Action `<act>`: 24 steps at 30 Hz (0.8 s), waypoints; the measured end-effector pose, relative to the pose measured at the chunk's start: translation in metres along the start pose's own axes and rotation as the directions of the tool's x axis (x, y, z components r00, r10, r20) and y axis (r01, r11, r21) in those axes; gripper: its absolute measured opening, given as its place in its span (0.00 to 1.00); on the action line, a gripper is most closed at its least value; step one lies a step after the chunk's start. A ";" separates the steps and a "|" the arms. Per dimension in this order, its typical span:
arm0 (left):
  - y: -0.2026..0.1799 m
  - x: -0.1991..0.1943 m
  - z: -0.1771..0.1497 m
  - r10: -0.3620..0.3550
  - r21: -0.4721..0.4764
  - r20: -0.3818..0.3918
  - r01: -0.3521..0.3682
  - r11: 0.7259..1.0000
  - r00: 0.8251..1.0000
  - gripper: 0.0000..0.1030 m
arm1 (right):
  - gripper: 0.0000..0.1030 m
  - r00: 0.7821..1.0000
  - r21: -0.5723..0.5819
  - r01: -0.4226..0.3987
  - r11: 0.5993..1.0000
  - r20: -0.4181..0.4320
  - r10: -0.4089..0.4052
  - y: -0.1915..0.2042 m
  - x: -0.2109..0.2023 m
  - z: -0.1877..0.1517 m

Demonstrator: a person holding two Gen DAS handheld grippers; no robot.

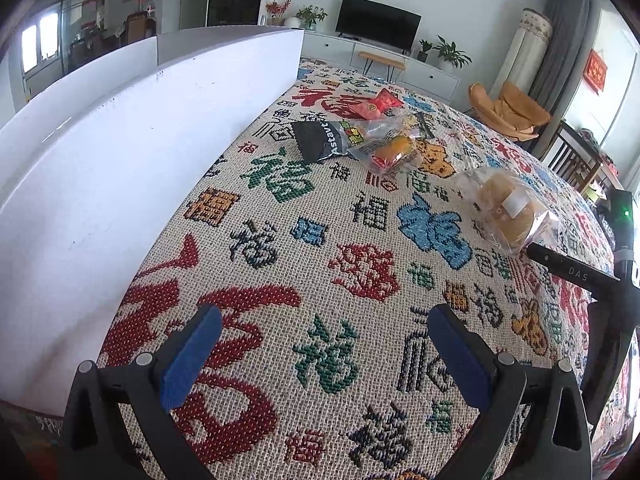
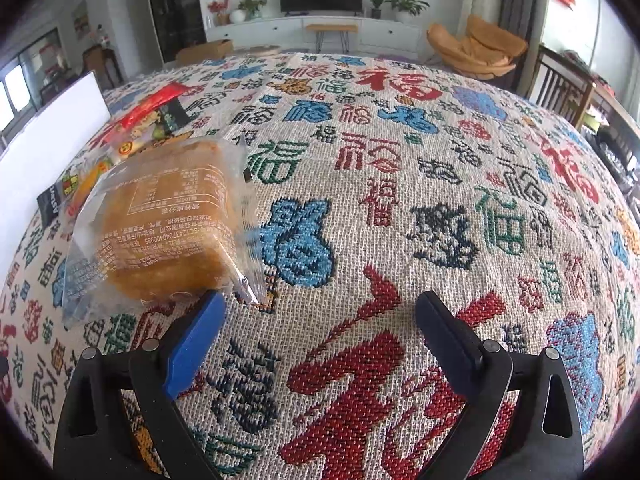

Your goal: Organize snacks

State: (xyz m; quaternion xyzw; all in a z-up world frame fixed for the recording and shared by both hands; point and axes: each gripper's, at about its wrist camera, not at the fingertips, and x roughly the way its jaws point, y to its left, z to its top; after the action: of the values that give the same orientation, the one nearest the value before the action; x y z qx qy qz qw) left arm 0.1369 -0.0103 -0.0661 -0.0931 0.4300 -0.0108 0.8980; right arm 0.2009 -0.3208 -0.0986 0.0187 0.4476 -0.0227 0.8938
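Observation:
A clear-wrapped golden cake (image 2: 160, 232) lies on the patterned cloth just beyond my right gripper's left finger; the left wrist view has it as the cake (image 1: 506, 208) at the right. My right gripper (image 2: 320, 312) stands open, with only cloth between its fingers. Farther off lie a black packet (image 1: 316, 140), a clear pack with an orange snack (image 1: 390, 148) and a red packet (image 1: 378, 105). My left gripper (image 1: 324, 324) is open over bare cloth, well short of them. A black finger (image 1: 568, 266) of the right gripper reaches in beside the cake.
A tall white box wall (image 1: 120, 152) runs along the left of the cloth. The woven tablecloth (image 2: 400, 200) covers the whole table. Behind are a TV (image 1: 378, 22), plants, an orange chair (image 1: 508, 112) and wooden chairs at the right.

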 end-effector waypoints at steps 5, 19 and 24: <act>0.000 -0.002 0.000 0.015 0.003 0.015 -0.015 1.000 1.000 0.99 | 0.95 1.000 0.000 0.000 1.000 0.000 0.000 0.000 0.000 0.000; -0.009 -0.006 -0.001 -0.004 0.042 0.040 0.002 0.999 0.999 0.99 | 0.95 1.000 0.000 -0.001 1.000 0.000 0.001 0.000 0.000 0.000; -0.005 -0.010 -0.001 -0.021 0.027 0.055 0.019 0.999 0.998 0.99 | 0.95 1.000 0.000 -0.001 1.000 0.000 0.001 0.000 0.000 0.000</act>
State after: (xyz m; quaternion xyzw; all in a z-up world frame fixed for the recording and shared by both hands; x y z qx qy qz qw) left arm 0.1301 -0.0145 -0.0580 -0.0860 0.4037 -0.0229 0.9105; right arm 0.2008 -0.3206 -0.0989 0.0187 0.4475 -0.0224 0.8938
